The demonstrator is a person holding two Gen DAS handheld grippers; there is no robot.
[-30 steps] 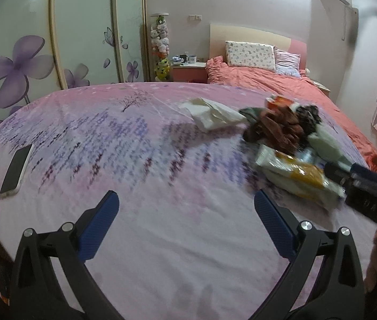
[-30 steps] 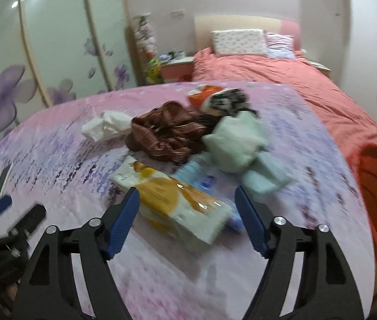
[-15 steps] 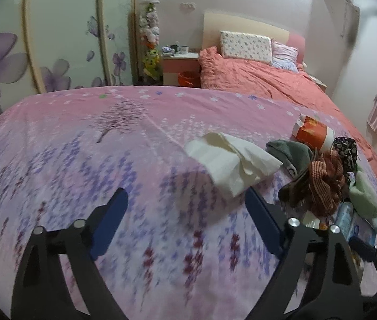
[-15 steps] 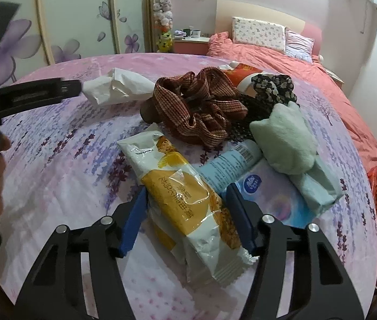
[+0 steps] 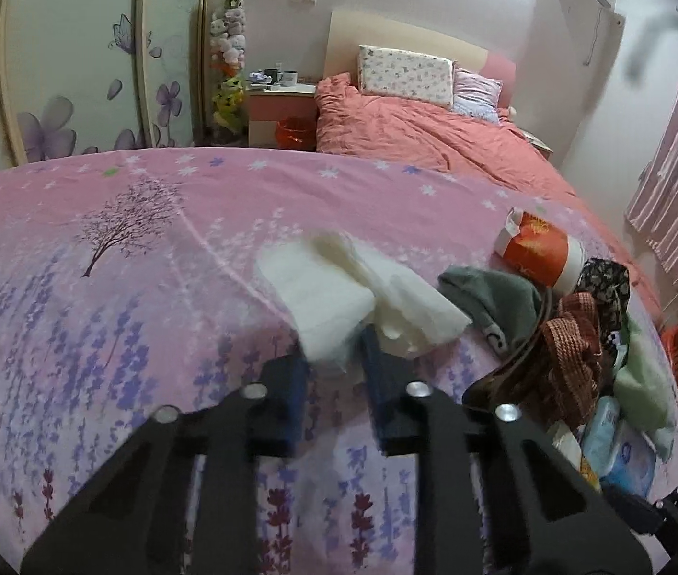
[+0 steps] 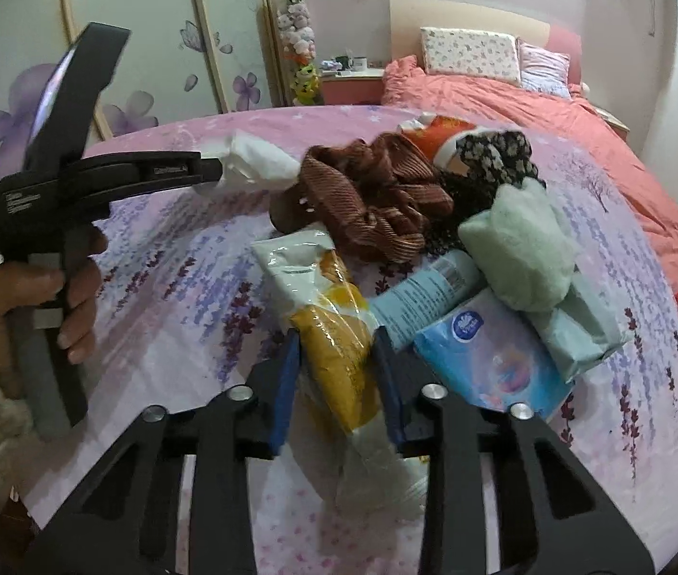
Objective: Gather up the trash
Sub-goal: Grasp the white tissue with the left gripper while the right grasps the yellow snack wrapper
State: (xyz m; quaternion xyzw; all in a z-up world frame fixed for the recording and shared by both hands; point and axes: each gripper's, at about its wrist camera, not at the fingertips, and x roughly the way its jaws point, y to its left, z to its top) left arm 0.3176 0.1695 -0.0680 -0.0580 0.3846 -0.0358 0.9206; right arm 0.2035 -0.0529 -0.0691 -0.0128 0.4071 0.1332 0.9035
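Blue-padded grippers both clamped on trash.
Left gripper (image 5: 334, 366) pinches crumpled white tissue (image 5: 339, 297); right gripper (image 6: 336, 373) grips yellow snack wrapper (image 6: 334, 335), crinkled, on bed (image 6: 171, 297).

A pink floral bedspread (image 5: 156, 287) fills the foreground. Behind it stands a bed (image 5: 425, 134) with a coral duvet, two pillows (image 5: 403, 74) and a cream headboard (image 5: 386, 31). Left, wardrobe doors (image 5: 75, 62) bear purple flowers; a nightstand (image 5: 279, 110) sits beside them. Striped curtains (image 5: 674, 182) hang right.
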